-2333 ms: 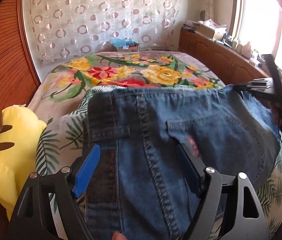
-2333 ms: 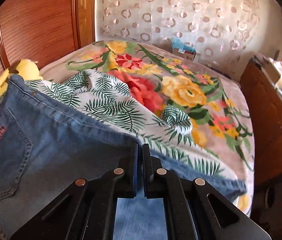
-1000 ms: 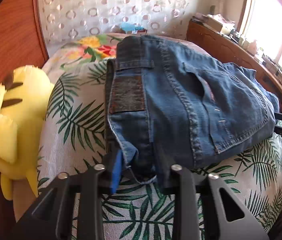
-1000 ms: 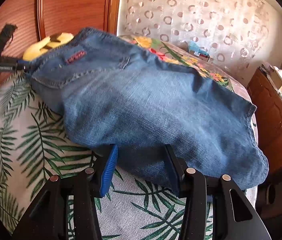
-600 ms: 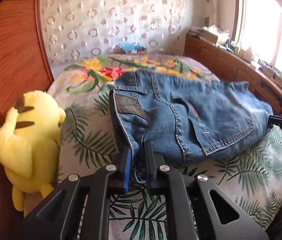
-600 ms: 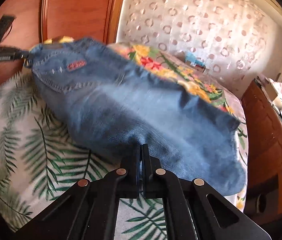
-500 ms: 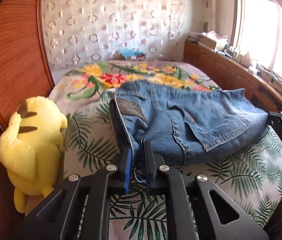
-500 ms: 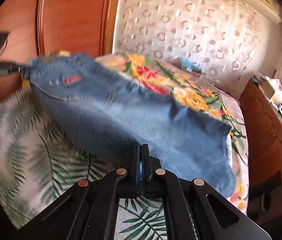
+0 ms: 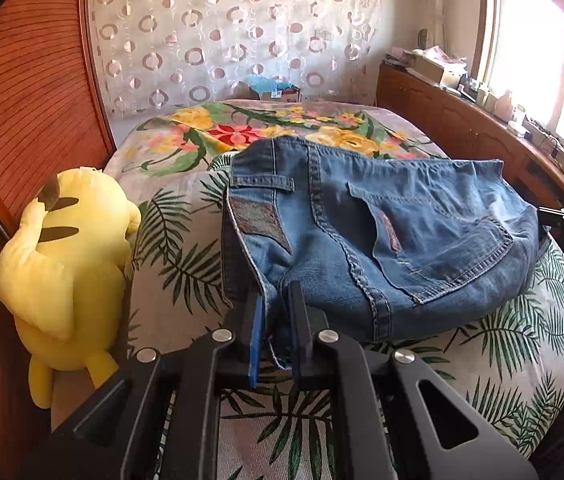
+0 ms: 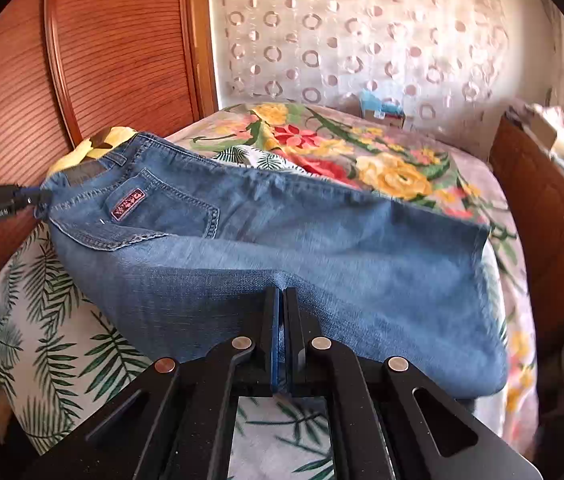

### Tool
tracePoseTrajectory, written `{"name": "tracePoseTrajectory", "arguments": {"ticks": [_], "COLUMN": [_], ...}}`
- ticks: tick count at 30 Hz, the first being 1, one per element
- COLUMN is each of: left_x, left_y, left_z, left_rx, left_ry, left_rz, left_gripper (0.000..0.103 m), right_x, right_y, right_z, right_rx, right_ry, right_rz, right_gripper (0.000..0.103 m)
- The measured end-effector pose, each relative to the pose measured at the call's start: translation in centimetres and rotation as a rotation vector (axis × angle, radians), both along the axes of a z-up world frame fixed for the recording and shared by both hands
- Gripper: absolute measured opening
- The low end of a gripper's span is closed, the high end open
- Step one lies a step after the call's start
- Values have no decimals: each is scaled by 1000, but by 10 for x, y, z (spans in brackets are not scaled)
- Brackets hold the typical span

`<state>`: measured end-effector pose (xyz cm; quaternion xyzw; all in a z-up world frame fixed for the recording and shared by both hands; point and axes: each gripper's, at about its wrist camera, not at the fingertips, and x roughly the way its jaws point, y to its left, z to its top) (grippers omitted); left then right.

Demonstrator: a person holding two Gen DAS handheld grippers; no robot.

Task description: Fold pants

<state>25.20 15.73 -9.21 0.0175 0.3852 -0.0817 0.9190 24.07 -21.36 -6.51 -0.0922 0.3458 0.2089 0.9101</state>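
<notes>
Plainly, the blue jeans (image 9: 382,232) hang stretched above the palm-leaf sheet (image 9: 178,264) on the bed, between both tongs. The left tongs (image 9: 276,300) are clamped on the waistband corner, the right tongs (image 10: 282,300) on the leg's edge. A pink-edged pocket label (image 10: 128,203) and the brown waist patch (image 9: 256,218) carry writing too small to read. A yellow plush toy (image 9: 66,256) lies beside them.

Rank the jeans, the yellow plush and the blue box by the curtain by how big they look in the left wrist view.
1. jeans, by far the widest thing on the bed.
2. yellow plush, clearly smaller than the jeans.
3. blue box, tiny here, but it sits farthest from the camera, so its true size is unsure.
</notes>
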Motion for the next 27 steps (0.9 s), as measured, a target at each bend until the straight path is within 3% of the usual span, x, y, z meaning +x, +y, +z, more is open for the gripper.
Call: {"name": "tracePoseTrajectory", "arguments": {"ticks": [3,5,7,14,21,27], "left_x": [-3,-5,-5,-6,-5,-2], "left_y": [0,-2,-3,-4,-3,-1], "left_z": [-2,0,0,0,1,4], "left_rx": [5,4,7,10,8,8], "left_ry": [0,-1,-4,-5,-3,-6], "left_rz": [-9,-13,-14,-13,-12,-14], "left_gripper": [12,12,12,12,12,12], "right_x": [-15,-28,-43,-72,-42,-20], "right_y": [-9,-18,-24,-21,5,20], "right_z": [3,8,6,-12,-37,-39], "right_rx": [28,53,72,98,45,-7], "right_ry": [-11,-7,0,94,175,162], "right_rz": [-4,9,20,104,125,116], "right_gripper": [12,41,50,50,50,50]}}
